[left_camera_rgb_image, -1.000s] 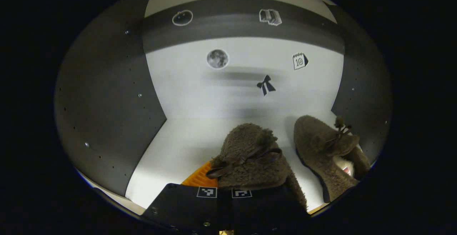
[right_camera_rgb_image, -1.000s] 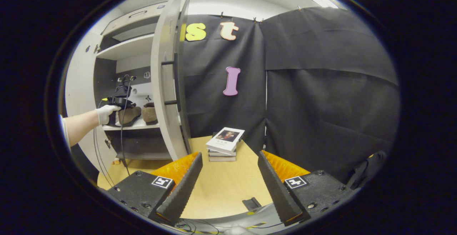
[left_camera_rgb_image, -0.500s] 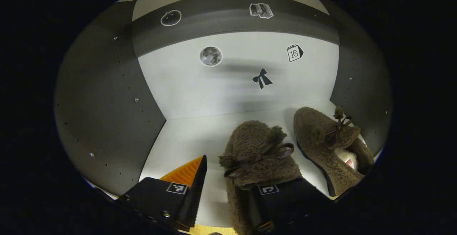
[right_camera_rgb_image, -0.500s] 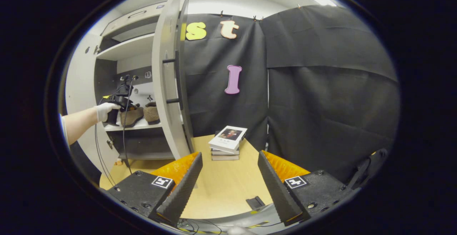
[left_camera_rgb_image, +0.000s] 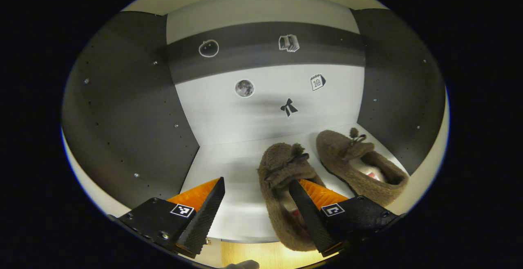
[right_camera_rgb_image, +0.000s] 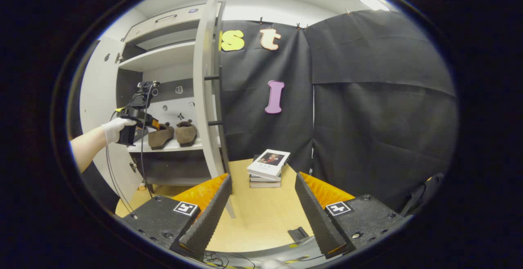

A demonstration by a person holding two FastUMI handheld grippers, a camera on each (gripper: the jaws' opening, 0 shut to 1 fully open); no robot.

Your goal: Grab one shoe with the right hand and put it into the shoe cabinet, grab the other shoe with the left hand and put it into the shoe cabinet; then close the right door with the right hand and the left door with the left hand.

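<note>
Two brown fuzzy shoes stand side by side on the cabinet's white shelf [left_camera_rgb_image: 229,158]. The near shoe [left_camera_rgb_image: 282,171] lies just ahead of my left gripper [left_camera_rgb_image: 255,193], whose fingers stand open, the right one over the shoe's opening. The other shoe [left_camera_rgb_image: 359,162] sits to its right by the dark side wall. In the right gripper view both shoes [right_camera_rgb_image: 161,135] [right_camera_rgb_image: 186,131] rest on the shelf, with the left gripper [right_camera_rgb_image: 137,118] held by a gloved hand [right_camera_rgb_image: 112,129] in front of them. My right gripper [right_camera_rgb_image: 261,195] hangs open over the wooden floor, holding nothing.
The cabinet's right door [right_camera_rgb_image: 206,93] stands open, edge toward me, with dark handles. A stack of books [right_camera_rgb_image: 267,169] lies on the wooden floor [right_camera_rgb_image: 253,216] by the black cloth wall. Stickers dot the cabinet's back panel [left_camera_rgb_image: 265,105]. A cable [right_camera_rgb_image: 141,150] hangs from the left gripper.
My left gripper has opened, let go of the near shoe on the shelf and drawn back from it. The right gripper has shifted slightly and stays open.
</note>
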